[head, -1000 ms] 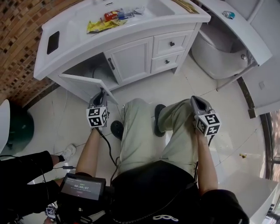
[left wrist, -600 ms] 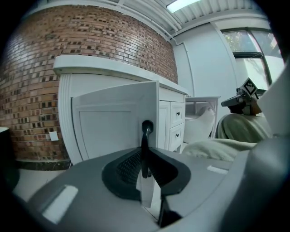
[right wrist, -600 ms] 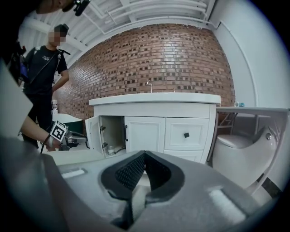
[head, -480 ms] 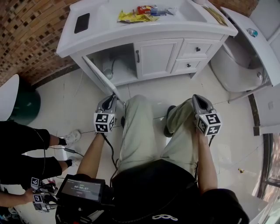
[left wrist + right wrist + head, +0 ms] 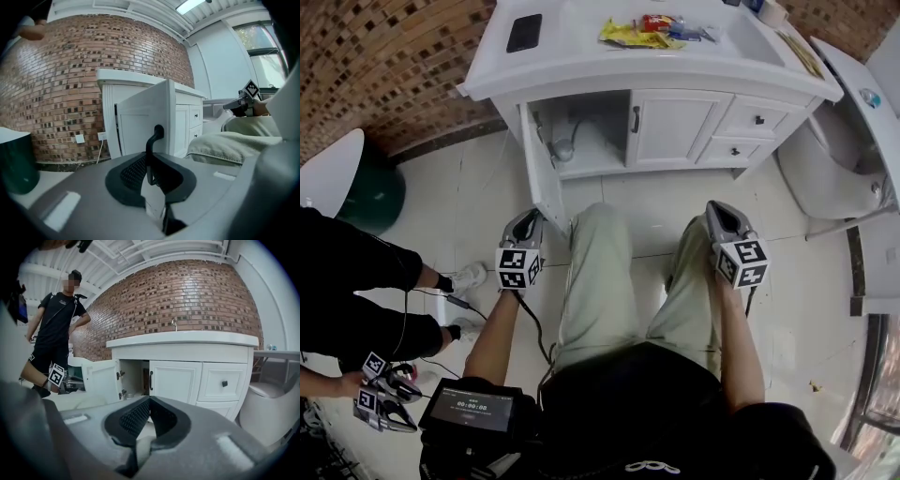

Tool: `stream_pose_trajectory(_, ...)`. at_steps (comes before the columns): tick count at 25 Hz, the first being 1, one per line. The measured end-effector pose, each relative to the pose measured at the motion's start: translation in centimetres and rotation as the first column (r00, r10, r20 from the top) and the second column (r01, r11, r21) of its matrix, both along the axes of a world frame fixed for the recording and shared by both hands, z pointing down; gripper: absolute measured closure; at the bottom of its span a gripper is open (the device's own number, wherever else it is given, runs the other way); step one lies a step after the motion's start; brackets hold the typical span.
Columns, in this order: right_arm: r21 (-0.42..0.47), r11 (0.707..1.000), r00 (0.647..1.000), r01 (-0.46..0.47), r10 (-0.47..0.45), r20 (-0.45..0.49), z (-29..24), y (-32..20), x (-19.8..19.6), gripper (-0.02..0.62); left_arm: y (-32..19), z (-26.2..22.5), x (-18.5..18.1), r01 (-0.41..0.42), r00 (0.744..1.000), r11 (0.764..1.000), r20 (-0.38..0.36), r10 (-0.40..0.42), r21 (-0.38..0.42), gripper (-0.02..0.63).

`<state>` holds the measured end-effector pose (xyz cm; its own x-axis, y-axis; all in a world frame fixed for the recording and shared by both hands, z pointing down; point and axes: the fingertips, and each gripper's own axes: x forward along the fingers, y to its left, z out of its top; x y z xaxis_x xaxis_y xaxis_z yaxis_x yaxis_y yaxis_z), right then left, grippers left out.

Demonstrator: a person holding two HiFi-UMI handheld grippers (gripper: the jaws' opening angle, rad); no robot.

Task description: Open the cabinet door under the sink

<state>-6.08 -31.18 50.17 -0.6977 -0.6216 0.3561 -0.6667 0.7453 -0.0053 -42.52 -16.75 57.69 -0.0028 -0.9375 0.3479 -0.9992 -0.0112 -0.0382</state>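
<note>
One white vanity cabinet [image 5: 694,167] fills the top of the head view, backed against the brick wall [image 5: 384,66]. Its left door [image 5: 542,173] is swung well out toward the person, and the bay behind it stands open with one pipe [image 5: 565,148] showing inside. The second door [image 5: 675,131], right beside it, is closed, and two drawers [image 5: 757,120] are stacked at the right end, both closed. Off to the left, one dark green bin [image 5: 370,197] stands on the floor tiles.

Two hand-held grippers down here, one on each side of the person's two knees. The left hand-held gripper [image 5: 528,221] is right at the free edge of the open door. Its jaws have just been closing, and they're clamped on the door's one black handle [image 5: 153,145], which stands between them. The right hand-held gripper [image 5: 720,214] hangs well clear of the cabinet, jaws together, nothing in them.

Up on the tabletop [image 5: 581,56]: one black phone [image 5: 524,33] at the left, and a small heap of packets [image 5: 637,34] toward the middle
</note>
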Motion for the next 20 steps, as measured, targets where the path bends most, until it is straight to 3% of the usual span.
stream_pose_trajectory(7, -0.012, 0.999, 0.999, 0.037, -0.037, 0.013, 0.3, 0.4, -2.6, 0.603, 2.0, 0.1, -5.9, 0.053, 0.999, 0.998, 0.001, -0.053, -0.041, 0.568)
stream_pose_trajectory(10, -0.013, 0.999, 0.999, 0.042, -0.042, 0.007, 0.4, 0.5, -2.5, 0.603, 2.0, 0.2, -5.7, 0.035, 0.999, 0.998, 0.005, -0.034, -0.056, 0.565)
stream_pose_trajectory(16, -0.036, 0.998, 0.998, 0.053, -0.052, 0.024, 0.0, 2.3, -0.8, 0.603, 3.3, -0.1, -5.0, 0.149, 0.989, 0.988, 0.0, -0.149, -0.045, 0.56)
stream_pose_trajectory(20, -0.015, 0.997, 0.997, 0.08, -0.08, 0.023, -0.7, 5.4, 0.9, 0.603, 5.8, -1.3, -2.8, 0.18, 0.984, 0.984, 0.0, -0.18, -0.013, 0.586)
